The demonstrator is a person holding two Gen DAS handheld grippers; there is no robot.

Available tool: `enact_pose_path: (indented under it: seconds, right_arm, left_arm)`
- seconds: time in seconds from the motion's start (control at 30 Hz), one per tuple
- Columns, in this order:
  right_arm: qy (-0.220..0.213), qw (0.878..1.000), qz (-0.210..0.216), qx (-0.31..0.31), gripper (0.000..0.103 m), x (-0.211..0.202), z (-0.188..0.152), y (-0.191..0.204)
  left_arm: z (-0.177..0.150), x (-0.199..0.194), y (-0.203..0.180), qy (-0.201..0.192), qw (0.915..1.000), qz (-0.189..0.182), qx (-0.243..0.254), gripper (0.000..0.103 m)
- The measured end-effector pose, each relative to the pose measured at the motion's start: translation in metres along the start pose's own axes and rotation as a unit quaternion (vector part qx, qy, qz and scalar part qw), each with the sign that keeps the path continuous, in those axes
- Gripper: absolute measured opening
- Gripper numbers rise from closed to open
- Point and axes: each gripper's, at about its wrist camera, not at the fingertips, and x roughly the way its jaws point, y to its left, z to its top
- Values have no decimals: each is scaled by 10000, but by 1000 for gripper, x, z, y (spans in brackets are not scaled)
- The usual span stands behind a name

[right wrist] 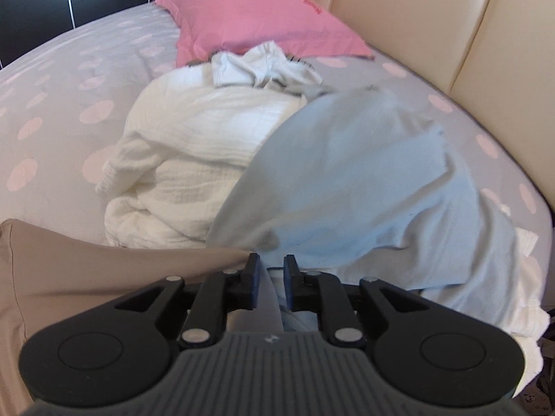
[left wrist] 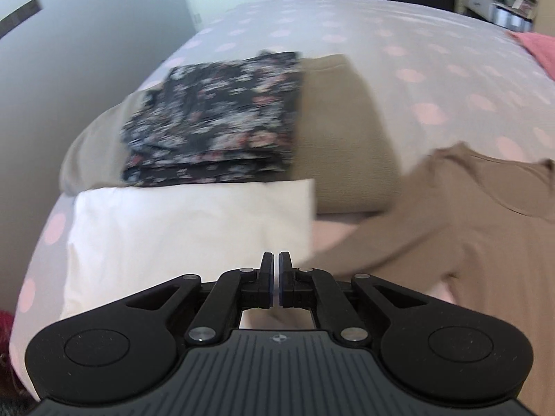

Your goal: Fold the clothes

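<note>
On the dotted bed [left wrist: 399, 34], the tan top [left wrist: 468, 208] is spread right of the empty, closed left gripper [left wrist: 276, 260], while the slightly parted right gripper [right wrist: 271, 263] holds nothing

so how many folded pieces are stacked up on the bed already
3: a floral one on top at the far left, an olive one beside it, a white one nearest. More may lie beneath.

Bare bedspread [left wrist: 399, 34] beyond folded stack [left wrist: 215, 121]: passable. Right side blocked by unfolded heap [right wrist: 277, 159] and pillow [right wrist: 256, 14].
</note>
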Motion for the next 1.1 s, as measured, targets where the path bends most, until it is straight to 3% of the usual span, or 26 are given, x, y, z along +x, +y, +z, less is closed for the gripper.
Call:
enact_pose_path:
  seconds: [0.07,0.17,0.33,0.6,0.83,0.97,1.03,1.07,1.1]
  right_arm:
    - [-163,9996,-28,-219,23,-17,-6,7]
    - [-57,9980,443,-439,27,-36,-21,17]
    - [778,9850,1213,-944,27,-52,-67,38]
    - [1976,9458,1919,-1720,26,-95,-154,48]
    - [3010,9152,1953,-1834,27,-104,-213,35]
    - [3148,9112,1829,-1926,27,-100,-225,37]
    - [3335,9063,1850,-1824,15,-94,-228,36]
    - [3348,9061,1853,-1802,3,-94,-227,35]
    - [3342,9066,1855,-1787,3,-96,-227,34]
  left_arm:
    - [-6,-10,-21,0,9994,-231,248,1]
    - [-18,-20,-50,85,9969,-495,599,3]
    - [-39,-26,-85,317,9920,-687,1012,5]
    - [-57,-35,-115,436,9855,-759,1455,6]
    - [-64,-45,-121,386,9825,-877,1596,7]
    - [-74,-45,-124,446,9807,-851,1703,7]
    - [-79,-46,-124,483,9800,-832,1742,7]
    - [-81,-47,-123,506,9796,-843,1752,7]
    - [-83,-47,-122,530,9792,-856,1761,7]
